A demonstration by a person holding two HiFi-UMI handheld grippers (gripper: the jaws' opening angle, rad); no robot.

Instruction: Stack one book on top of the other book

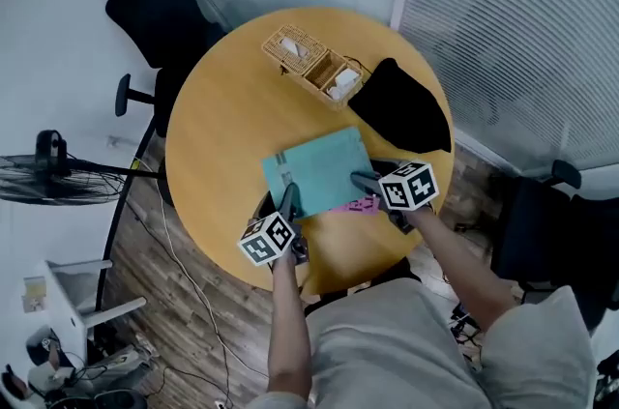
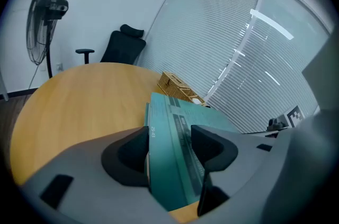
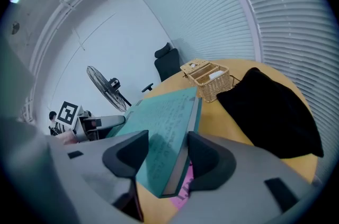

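Note:
A teal book (image 1: pixel 319 170) lies tilted over the near part of the round wooden table (image 1: pixel 222 127), held by both grippers. My left gripper (image 1: pixel 288 199) is shut on the book's left near edge. In the left gripper view, the teal book (image 2: pixel 180 133) fills the gap of the left gripper (image 2: pixel 169 151). My right gripper (image 1: pixel 366 182) is shut on its right edge, and the right gripper view shows that gripper (image 3: pixel 167 157) clamping the teal book (image 3: pixel 164 127) by cover and underside. A pink book (image 1: pixel 360 204) lies flat under the teal book's near right corner, and the pink book (image 3: pixel 184 183) peeks out below.
A wicker basket (image 1: pixel 314 64) with white items stands at the table's far side, with a black cloth (image 1: pixel 404 107) beside it on the right. A black chair (image 1: pixel 155 1) stands beyond the table, a floor fan (image 1: pixel 39 170) at left, another chair (image 1: pixel 551 233) at right.

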